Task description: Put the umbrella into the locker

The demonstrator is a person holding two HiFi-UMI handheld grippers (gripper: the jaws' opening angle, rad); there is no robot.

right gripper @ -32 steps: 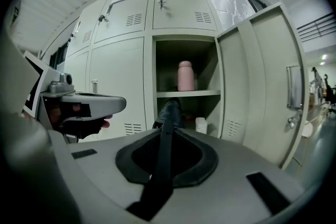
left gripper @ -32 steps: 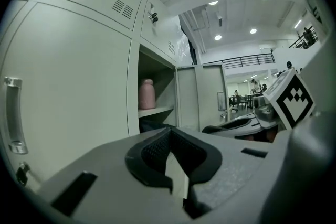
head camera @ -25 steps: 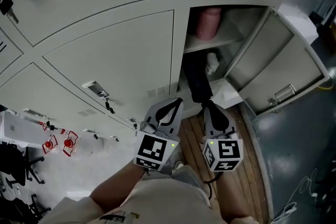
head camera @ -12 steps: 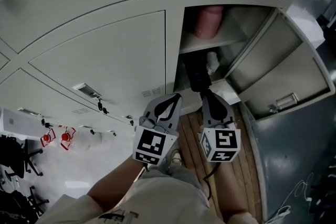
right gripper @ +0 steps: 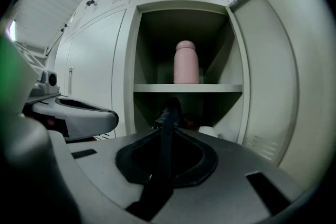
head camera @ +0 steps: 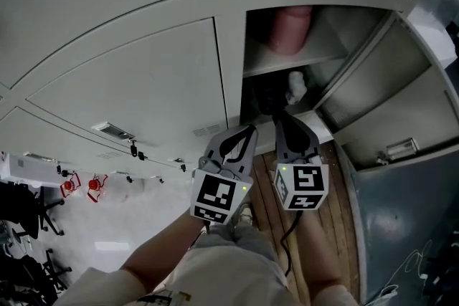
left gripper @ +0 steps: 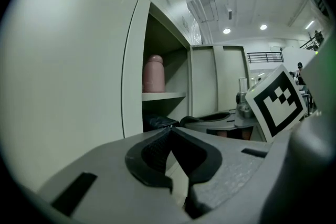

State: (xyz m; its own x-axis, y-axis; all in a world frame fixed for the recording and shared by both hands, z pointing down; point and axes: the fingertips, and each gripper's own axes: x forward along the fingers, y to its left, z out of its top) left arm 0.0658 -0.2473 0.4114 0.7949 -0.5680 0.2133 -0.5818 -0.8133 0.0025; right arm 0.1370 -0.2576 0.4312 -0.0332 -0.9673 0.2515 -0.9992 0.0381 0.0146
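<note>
A bank of pale grey lockers [head camera: 136, 75] fills the background, and wooden planks [head camera: 344, 226] lie on the floor in front of the open locker [right gripper: 137, 50]. The open locker's door [head camera: 401, 111] is swung out to its right. A pink bottle [right gripper: 186, 63] stands on the shelf [right gripper: 186, 88] inside the open locker. Under that shelf, in the open locker's lower space, lies a small white thing [right gripper: 209, 132]. The right gripper [head camera: 282, 122] is clamped on the black umbrella [head camera: 268, 101], whose far end reaches into the open locker's lower space. The left gripper [head camera: 249, 130] hangs just left of the open locker, jaws closed together with nothing between them.
</note>
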